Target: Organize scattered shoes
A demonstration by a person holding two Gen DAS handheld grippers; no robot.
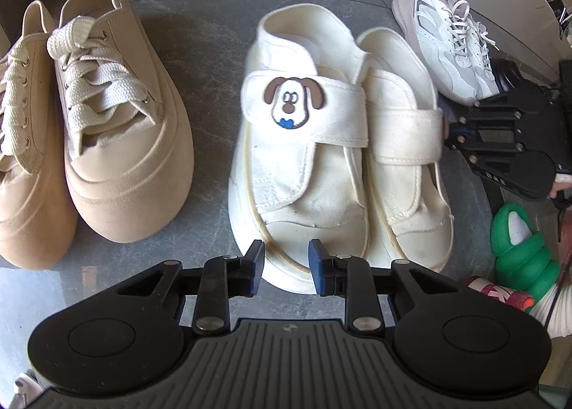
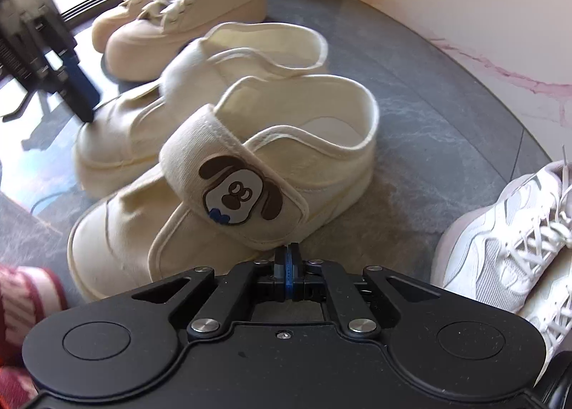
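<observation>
A cream strap shoe with a dog patch (image 1: 286,105) lies on the grey floor beside its mate (image 1: 400,144). My left gripper (image 1: 286,257) is open, its jaws a small way apart over the toe cap of the left shoe. The right wrist view shows the left gripper (image 2: 84,109) with its tips on the toe of the far shoe (image 2: 143,123). My right gripper (image 2: 287,259) is shut with nothing in it, right beside the near shoe (image 2: 221,201) under its dog patch. In the left wrist view the right gripper (image 1: 452,130) sits at that shoe's strap end.
A beige lace-up pair (image 1: 125,123) (image 2: 178,16) stands left of the cream shoes. A white sneaker (image 1: 450,51) (image 2: 507,248) lies to the right. A green slipper (image 1: 518,248) and a red-and-white striped item (image 2: 21,302) are near the camera. A pale wall panel (image 2: 464,16) borders the far side.
</observation>
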